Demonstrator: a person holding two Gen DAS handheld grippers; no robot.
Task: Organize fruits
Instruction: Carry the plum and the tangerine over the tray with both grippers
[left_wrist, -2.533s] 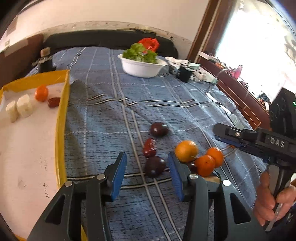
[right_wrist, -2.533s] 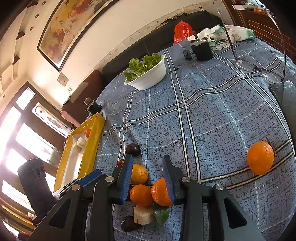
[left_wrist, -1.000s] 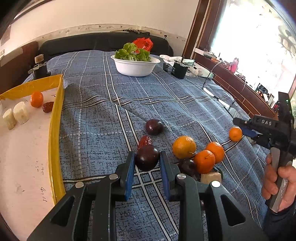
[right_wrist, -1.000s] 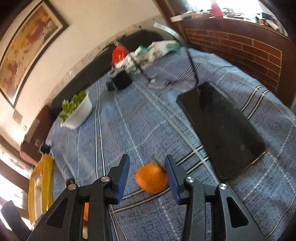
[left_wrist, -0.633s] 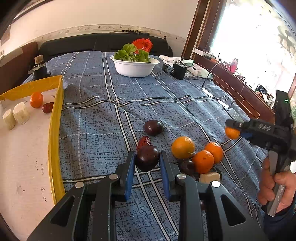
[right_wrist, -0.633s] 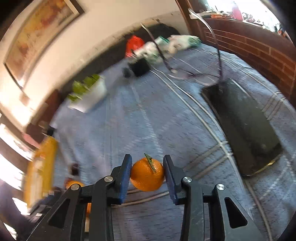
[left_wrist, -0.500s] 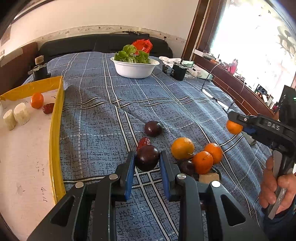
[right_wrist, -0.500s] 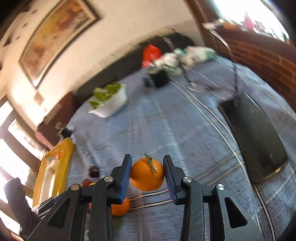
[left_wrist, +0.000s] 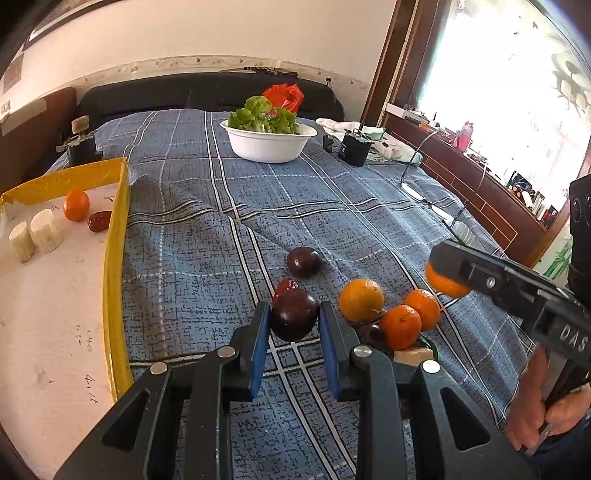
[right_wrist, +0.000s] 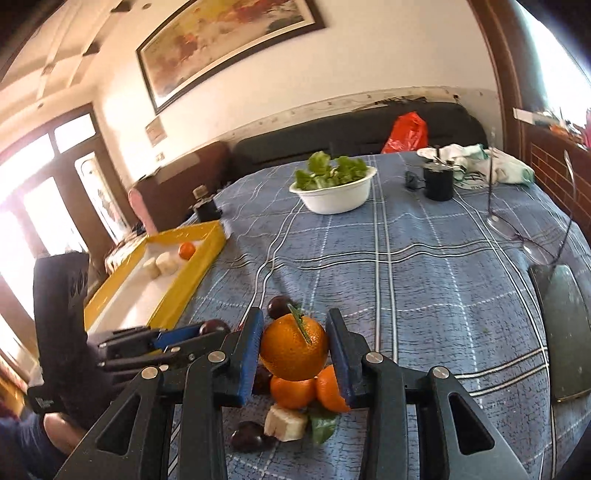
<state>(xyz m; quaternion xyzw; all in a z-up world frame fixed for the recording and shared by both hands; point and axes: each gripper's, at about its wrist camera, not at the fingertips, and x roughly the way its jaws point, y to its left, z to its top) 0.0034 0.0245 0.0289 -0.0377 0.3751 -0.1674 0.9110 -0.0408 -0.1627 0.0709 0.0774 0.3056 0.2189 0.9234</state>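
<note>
Fingers on the left gripper (left_wrist: 293, 326) are clamped on a dark plum (left_wrist: 294, 319), held a bit above the blue checked cloth (left_wrist: 207, 236). In that left view the yellow tray (left_wrist: 116, 236) off to the left only has a small orange (left_wrist: 76, 205), a red date (left_wrist: 99, 220) and two white chunks (left_wrist: 35, 234) in it, so most of the sorting is left, I'd say. Loose pile (left_wrist: 391, 314) of oranges and plums sits on the cloth to the right

Right view: the right gripper (right_wrist: 295, 349) fingers pinch an orange with a stem (right_wrist: 294, 347), lifted over that same pile. Both fruits look tray-bound but neither is near it yet
</note>
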